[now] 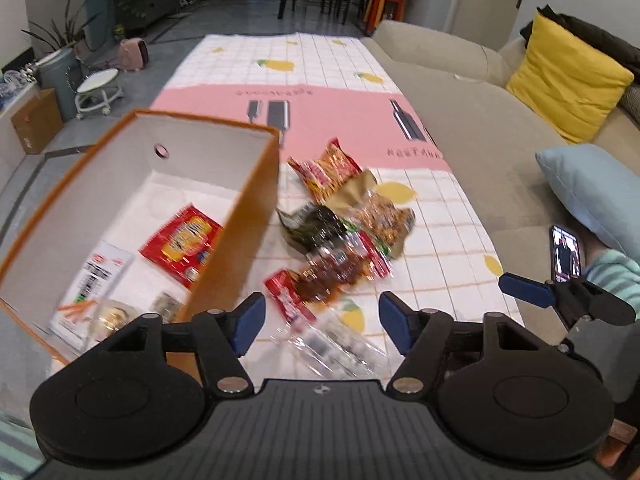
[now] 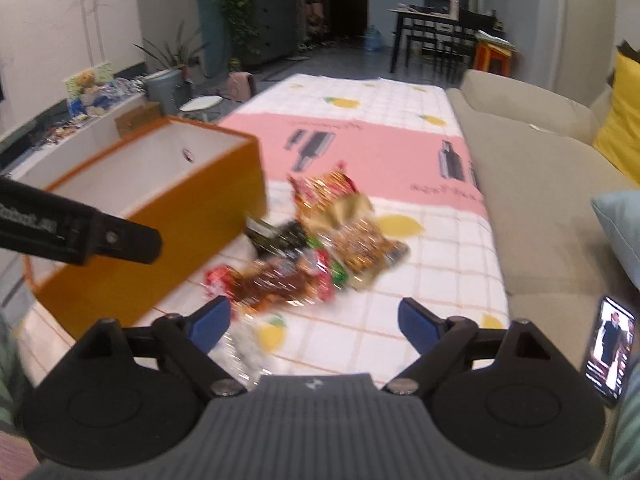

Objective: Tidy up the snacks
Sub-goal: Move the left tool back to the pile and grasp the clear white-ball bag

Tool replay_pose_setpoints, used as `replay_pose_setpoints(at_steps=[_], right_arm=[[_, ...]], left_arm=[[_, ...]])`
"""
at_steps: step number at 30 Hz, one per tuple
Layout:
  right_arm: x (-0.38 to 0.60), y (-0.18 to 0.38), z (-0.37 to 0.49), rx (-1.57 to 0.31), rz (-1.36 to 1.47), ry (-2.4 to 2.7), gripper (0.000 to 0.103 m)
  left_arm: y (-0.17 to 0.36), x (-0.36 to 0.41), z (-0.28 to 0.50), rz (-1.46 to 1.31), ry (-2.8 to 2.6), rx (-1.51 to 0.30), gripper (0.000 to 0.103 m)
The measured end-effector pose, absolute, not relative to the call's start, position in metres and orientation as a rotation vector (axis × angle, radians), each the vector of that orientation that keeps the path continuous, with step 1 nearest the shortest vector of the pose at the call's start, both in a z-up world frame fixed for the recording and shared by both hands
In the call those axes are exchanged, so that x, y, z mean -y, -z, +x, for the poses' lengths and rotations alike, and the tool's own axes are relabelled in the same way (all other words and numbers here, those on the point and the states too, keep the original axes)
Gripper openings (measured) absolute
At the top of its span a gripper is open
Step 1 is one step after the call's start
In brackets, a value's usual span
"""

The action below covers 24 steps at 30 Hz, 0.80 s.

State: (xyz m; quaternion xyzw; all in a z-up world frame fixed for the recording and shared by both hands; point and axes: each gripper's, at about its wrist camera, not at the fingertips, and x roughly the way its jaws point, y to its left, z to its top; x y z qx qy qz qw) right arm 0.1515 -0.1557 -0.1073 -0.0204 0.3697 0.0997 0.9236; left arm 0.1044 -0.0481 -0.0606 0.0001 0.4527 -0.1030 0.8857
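An orange box [image 1: 240, 216] with a white inside stands at the left of the table; it also shows in the right wrist view [image 2: 192, 216]. A red snack packet [image 1: 182, 246] and a white packet [image 1: 100, 276] lie inside it. A pile of snack packets [image 1: 344, 232] lies on the tablecloth beside the box, also in the right wrist view [image 2: 316, 248]. A clear packet [image 1: 336, 344] lies nearest. My left gripper [image 1: 322, 326] is open and empty above the clear packet. My right gripper [image 2: 314, 326] is open and empty, near the pile's front.
The tablecloth [image 1: 320, 92] is white checks with lemons and a pink band. A beige sofa [image 1: 472, 128] with a yellow cushion [image 1: 568, 80] runs along the right. A phone [image 2: 610, 356] is lit at the right. The right gripper's finger [image 1: 528, 290] shows at the right of the left wrist view.
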Motion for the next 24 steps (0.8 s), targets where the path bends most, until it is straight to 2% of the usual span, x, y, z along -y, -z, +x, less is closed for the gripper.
replay_pose_setpoints(at_steps=[4,17,24], right_arm=[[0.168,0.122,0.154,-0.786,-0.02,-0.184,0.085],[0.167,0.156,0.169,-0.877,-0.059,-0.208,0.085],[0.162,0.174,0.182,-0.936,-0.113,-0.185,0.064]], left_arm=[[0.078,0.058,0.105,0.015,0.214,-0.97,0.071],[0.13,0.057,0.127,-0.04,0.161,-1.14,0.073],[0.16,0.05,0.141,-0.174,0.096,-1.255,0.074]])
